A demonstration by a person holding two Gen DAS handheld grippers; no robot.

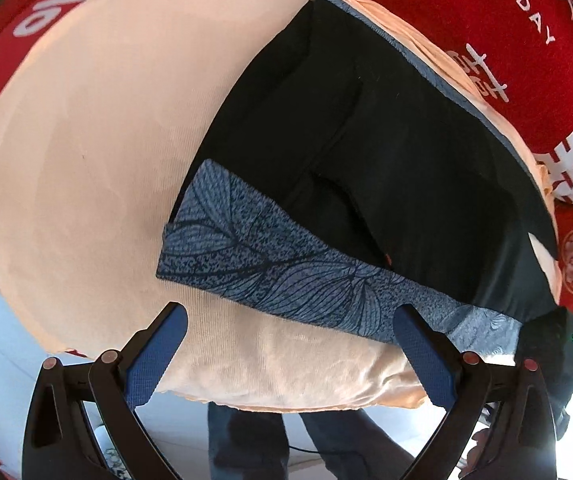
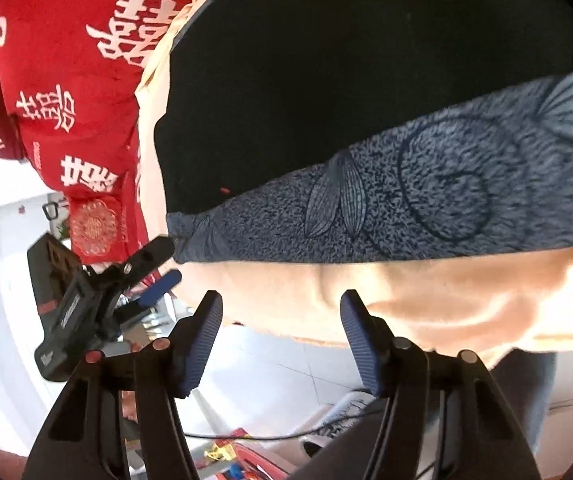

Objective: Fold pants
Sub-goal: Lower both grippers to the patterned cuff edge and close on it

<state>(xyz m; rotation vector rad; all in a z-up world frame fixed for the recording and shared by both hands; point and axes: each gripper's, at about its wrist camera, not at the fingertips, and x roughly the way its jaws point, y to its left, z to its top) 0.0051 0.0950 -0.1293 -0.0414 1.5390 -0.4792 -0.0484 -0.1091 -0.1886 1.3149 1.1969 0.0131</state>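
Note:
Black pants (image 1: 386, 152) with a wide blue leaf-patterned waistband (image 1: 270, 264) lie flat on a peach cloth (image 1: 98, 140). My left gripper (image 1: 290, 316) is open and empty, hovering just in front of the waistband near the cloth's front edge. In the right wrist view the pants (image 2: 346, 72) and waistband (image 2: 426, 204) fill the upper frame. My right gripper (image 2: 282, 304) is open and empty, just short of the waistband, over the peach cloth (image 2: 426, 300). The other gripper (image 2: 98, 300) shows at the left, past the waistband's end.
A red blanket with white characters (image 1: 526, 40) lies behind the peach cloth; it also shows in the right wrist view (image 2: 74, 92). White tiled floor (image 2: 270, 384) with cables and clutter lies below the front edge. A person's legs (image 1: 286, 436) stand there.

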